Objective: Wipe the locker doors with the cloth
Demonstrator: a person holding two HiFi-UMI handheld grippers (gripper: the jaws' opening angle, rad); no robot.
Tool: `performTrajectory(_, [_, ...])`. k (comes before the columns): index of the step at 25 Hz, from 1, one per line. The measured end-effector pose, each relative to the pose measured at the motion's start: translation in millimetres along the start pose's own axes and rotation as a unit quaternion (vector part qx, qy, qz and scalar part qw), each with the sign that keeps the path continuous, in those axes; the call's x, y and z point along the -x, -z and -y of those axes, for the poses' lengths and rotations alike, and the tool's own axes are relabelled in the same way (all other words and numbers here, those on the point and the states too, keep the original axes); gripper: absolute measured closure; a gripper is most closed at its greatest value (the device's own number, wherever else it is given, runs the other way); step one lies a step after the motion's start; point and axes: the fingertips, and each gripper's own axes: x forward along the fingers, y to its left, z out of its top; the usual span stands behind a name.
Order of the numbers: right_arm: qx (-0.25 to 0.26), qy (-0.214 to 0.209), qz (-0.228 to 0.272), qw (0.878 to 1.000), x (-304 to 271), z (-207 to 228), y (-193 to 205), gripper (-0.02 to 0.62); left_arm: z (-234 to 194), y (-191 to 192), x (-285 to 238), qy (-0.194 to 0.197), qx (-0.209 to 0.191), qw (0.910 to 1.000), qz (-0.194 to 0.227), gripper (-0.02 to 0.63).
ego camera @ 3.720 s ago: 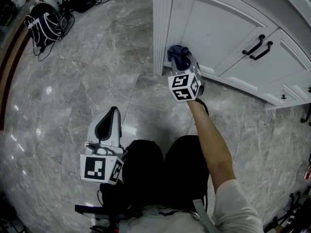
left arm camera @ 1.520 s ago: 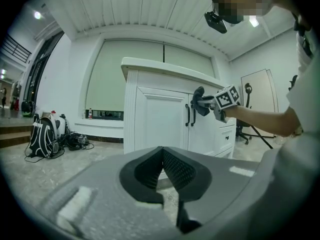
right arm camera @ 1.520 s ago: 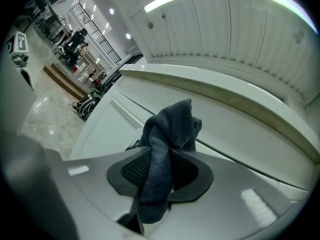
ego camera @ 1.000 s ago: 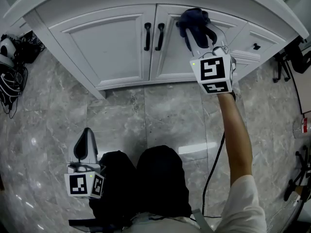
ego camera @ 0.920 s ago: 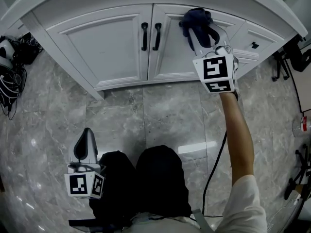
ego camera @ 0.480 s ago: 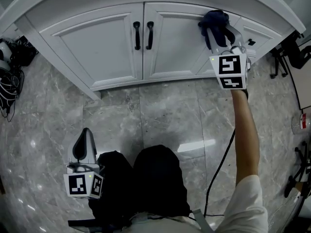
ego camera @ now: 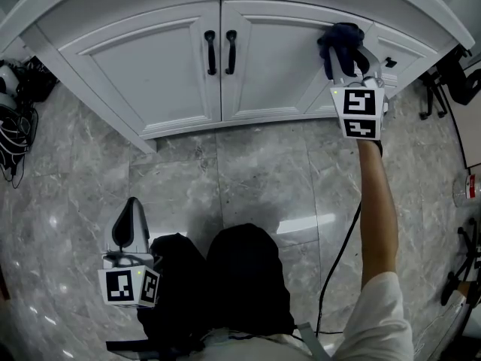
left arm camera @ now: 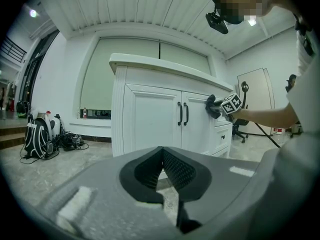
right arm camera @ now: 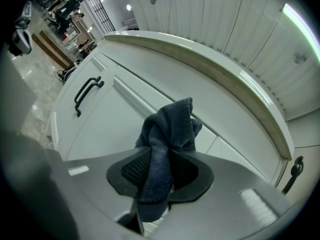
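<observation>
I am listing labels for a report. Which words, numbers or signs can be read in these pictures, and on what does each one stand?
No word or number can be read.
Marker cube on the right tool: black and white squares, no letters.
Marker cube on the left tool: the same.
Bottle at the head view's right edge: red label, too small to read.
Cupboard doors: no label.

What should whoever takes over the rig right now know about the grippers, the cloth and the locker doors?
Right gripper: shut on the dark cloth, level, with the cloth at the right door's upper right corner.
Left gripper: shut, empty, held low and far from the doors.
Done: the surfaces do not show which areas have been wiped.
Left: likely the rest of the right door and the left door; keep the grip.
</observation>
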Motion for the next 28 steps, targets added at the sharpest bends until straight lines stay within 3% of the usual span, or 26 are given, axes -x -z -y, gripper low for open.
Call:
performTrajectory(9, [-0.022,-0.003,-0.008,1.000,-3,-27,19,0.492,-1,2,2,-0.001,0.001,1.0000,0.002,0.604])
performTrajectory(28, [-0.062,-0.050,0.034,0.996,-14,-118,-51,0.491,-11,2,10,-0.003,0.006,1.0000,0.007,0.604])
